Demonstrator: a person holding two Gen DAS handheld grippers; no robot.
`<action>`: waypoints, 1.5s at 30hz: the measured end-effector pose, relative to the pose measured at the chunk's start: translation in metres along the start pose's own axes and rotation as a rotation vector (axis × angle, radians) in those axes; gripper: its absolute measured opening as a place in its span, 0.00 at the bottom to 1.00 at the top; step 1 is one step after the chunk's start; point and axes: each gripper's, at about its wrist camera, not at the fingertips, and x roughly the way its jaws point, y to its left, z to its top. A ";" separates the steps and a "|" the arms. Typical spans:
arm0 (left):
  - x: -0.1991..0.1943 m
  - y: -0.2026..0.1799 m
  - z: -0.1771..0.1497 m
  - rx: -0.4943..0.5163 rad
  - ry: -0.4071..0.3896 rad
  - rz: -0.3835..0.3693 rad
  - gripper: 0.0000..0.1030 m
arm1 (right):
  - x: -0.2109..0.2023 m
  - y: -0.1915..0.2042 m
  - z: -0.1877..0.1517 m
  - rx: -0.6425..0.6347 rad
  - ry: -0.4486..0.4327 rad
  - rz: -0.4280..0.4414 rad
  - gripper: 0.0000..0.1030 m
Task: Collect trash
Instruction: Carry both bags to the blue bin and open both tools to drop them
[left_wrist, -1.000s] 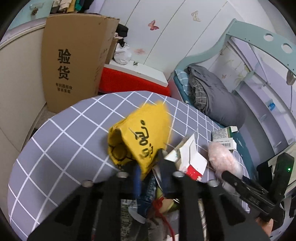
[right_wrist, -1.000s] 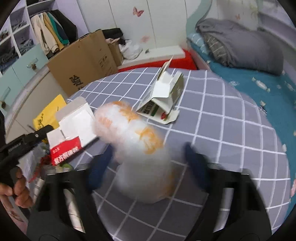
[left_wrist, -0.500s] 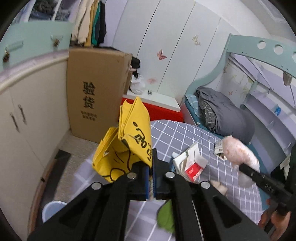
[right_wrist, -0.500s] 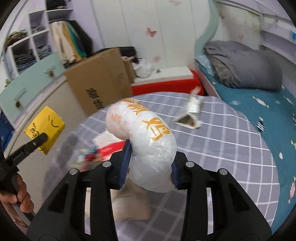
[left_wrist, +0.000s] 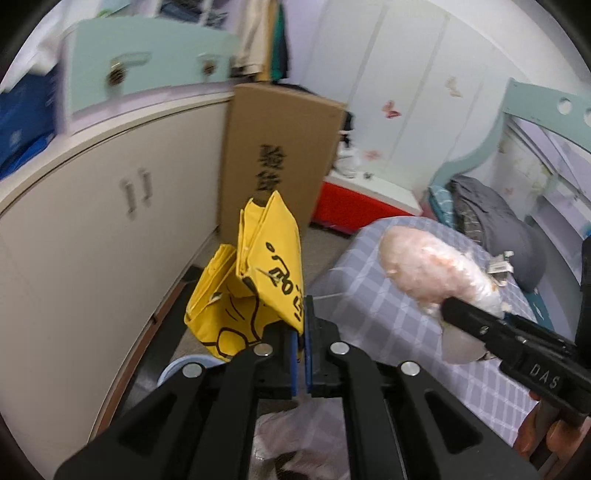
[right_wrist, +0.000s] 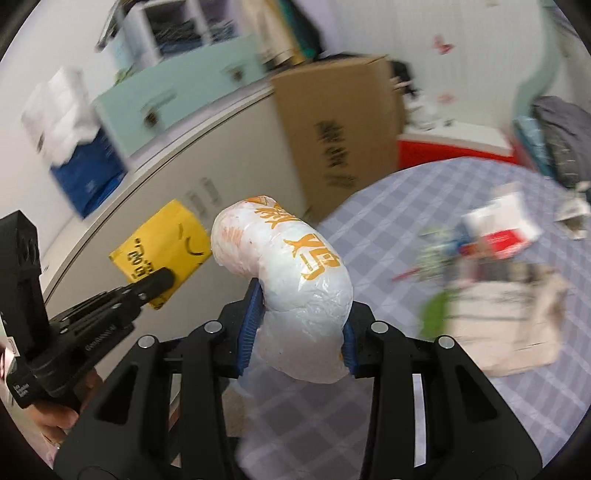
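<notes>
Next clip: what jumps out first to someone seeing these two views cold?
The yellow bag, pinched in the left tongs, hangs in front of the beige cabinet. Beside it a white bag with orange print bulges between the right tongs, at the edge of the checked table. A tall cardboard box stands behind.

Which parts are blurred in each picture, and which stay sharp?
Left wrist view: the folded yellow paper bag and the left gripper are sharp, the pale green drawers smeared. Right wrist view: the white plastic bag with orange print is sharp, the trash on the checked tablecloth blurred.
</notes>
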 end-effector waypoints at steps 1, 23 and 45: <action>-0.001 0.011 -0.003 -0.012 0.004 0.013 0.03 | 0.012 0.015 -0.002 -0.016 0.023 0.020 0.37; 0.030 0.167 -0.059 -0.173 0.103 0.264 0.03 | 0.163 0.128 -0.046 -0.152 0.255 0.062 0.79; 0.075 0.139 -0.055 -0.160 0.207 0.163 0.03 | 0.149 0.106 -0.042 -0.257 0.139 0.001 0.85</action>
